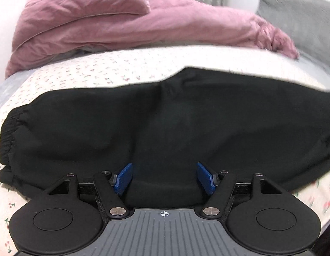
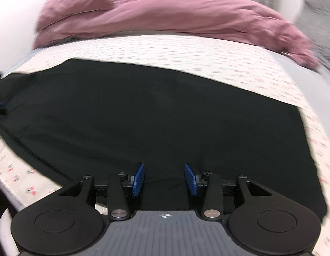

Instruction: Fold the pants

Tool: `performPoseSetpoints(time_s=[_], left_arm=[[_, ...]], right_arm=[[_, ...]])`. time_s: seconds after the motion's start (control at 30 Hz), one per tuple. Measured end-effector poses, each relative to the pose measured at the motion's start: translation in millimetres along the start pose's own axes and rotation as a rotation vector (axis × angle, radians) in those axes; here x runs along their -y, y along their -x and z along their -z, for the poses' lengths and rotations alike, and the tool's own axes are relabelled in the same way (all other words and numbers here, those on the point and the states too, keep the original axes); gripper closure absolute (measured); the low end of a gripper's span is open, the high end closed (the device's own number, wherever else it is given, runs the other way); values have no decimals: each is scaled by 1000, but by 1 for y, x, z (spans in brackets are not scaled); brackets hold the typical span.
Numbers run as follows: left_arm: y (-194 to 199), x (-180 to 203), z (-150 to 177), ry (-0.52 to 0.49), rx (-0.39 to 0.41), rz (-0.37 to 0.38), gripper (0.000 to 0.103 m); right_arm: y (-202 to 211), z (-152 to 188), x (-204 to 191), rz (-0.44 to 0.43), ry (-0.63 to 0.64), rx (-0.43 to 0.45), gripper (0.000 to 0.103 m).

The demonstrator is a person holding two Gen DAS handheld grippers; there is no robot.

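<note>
With the black pants [image 1: 165, 117] spread flat across the floral sheet [image 1: 122, 68], I hold my left gripper [image 1: 164, 178] and right gripper [image 2: 164, 179] wide apart, empty, at their near edge, apparently ready to pinch it.

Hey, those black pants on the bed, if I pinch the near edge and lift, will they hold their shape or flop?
The black pants will likely flop: they lie limp, with soft creases, on the floral sheet. The gathered elastic end may bunch. The matte knit probably won't slip from the ribbed blue pads.
</note>
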State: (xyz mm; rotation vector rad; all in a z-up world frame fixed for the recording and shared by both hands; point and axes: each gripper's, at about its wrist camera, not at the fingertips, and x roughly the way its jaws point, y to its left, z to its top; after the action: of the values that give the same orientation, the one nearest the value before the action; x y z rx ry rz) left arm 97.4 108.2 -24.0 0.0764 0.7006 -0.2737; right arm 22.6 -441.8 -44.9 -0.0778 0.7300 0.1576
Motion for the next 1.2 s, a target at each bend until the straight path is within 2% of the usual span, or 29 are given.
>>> performPoseSetpoints(time_s=[0.03, 0.1, 0.13, 0.27, 0.37, 0.47, 0.63, 0.83, 0.93, 0.97, 1.0, 1.07, 1.2], left_arm=[[1, -1, -4, 19, 20, 16, 35], [3, 2, -10, 44, 52, 42, 29], [3, 5, -12, 49, 58, 54, 26], [-3, 20, -16, 51, 45, 96, 21], [-9, 32, -21, 50, 28, 133, 17], [-14, 45, -25, 54, 34, 154, 8], [-21, 62, -30, 61, 23, 184, 3], [-33, 73, -35, 86, -13, 189, 2], [-36, 77, -35, 83, -17, 196, 2], [-36, 79, -36, 78, -17, 196, 2], [-37, 80, -36, 73, -17, 194, 2], [-38, 84, -37, 63, -18, 195, 2], [-46, 87, -41, 50, -31, 203, 2]], right_arm=[[4, 0, 4, 33, -21, 12, 54], [11, 0, 16, 81, -82, 45, 39], [14, -1, 22, 103, -125, 60, 36], [25, 4, 58, 209, -350, 108, 34], [27, 14, 73, 305, -445, 107, 32], [24, 26, 91, 354, -508, 82, 32], [11, 31, 94, 411, -525, 47, 32], [12, 40, 95, 445, -463, 29, 33], [12, 39, 92, 430, -450, 37, 47], [12, 38, 91, 426, -446, 39, 57], [12, 37, 90, 414, -438, 45, 72], [11, 36, 88, 399, -423, 50, 90], [14, 29, 80, 427, -394, 69, 95]])
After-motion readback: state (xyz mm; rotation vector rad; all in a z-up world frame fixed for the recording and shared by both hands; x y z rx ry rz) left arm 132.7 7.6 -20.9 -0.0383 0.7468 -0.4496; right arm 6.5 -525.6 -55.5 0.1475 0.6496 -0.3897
